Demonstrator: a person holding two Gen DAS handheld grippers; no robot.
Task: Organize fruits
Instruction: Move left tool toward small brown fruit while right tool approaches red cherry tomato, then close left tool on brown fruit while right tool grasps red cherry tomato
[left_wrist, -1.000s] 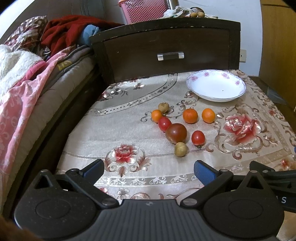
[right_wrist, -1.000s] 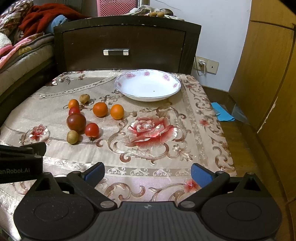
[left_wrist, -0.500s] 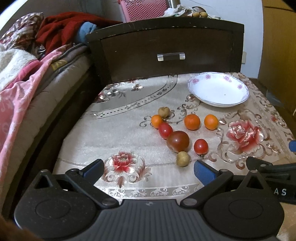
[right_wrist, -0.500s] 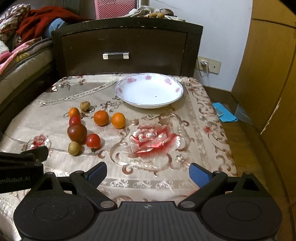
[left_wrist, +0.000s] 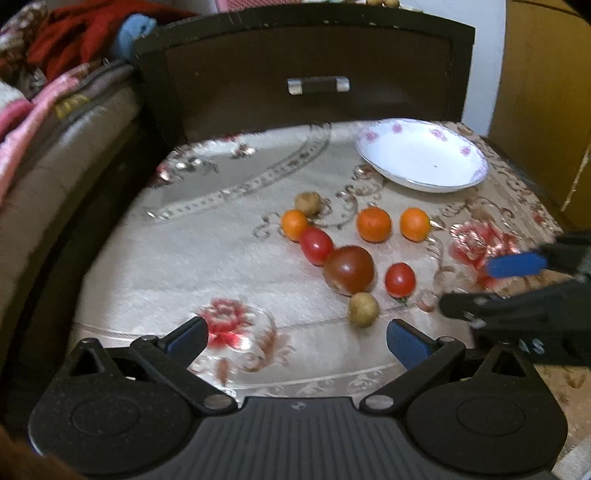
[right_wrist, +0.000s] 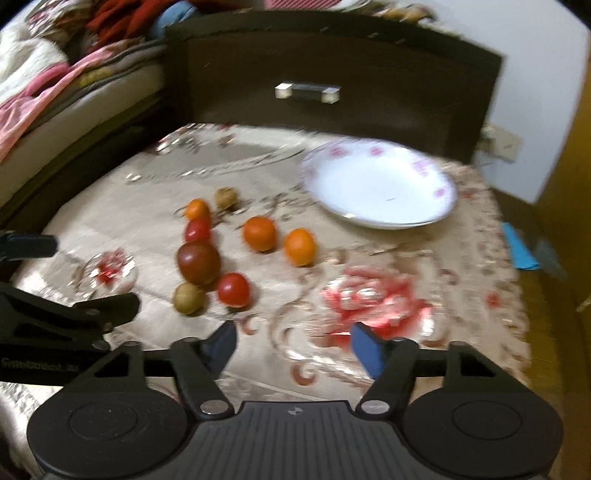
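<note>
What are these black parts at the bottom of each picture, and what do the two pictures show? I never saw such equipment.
They are two hand-held grippers, each with a camera looking along its fingers. One picture comes from the left gripper, the other from the right gripper. Both are open and hold nothing. On the flowered tablecloth lie three oranges, two red tomatoes, one large dark tomato and two small brownish fruits. The white plate has no fruit in it.
</note>
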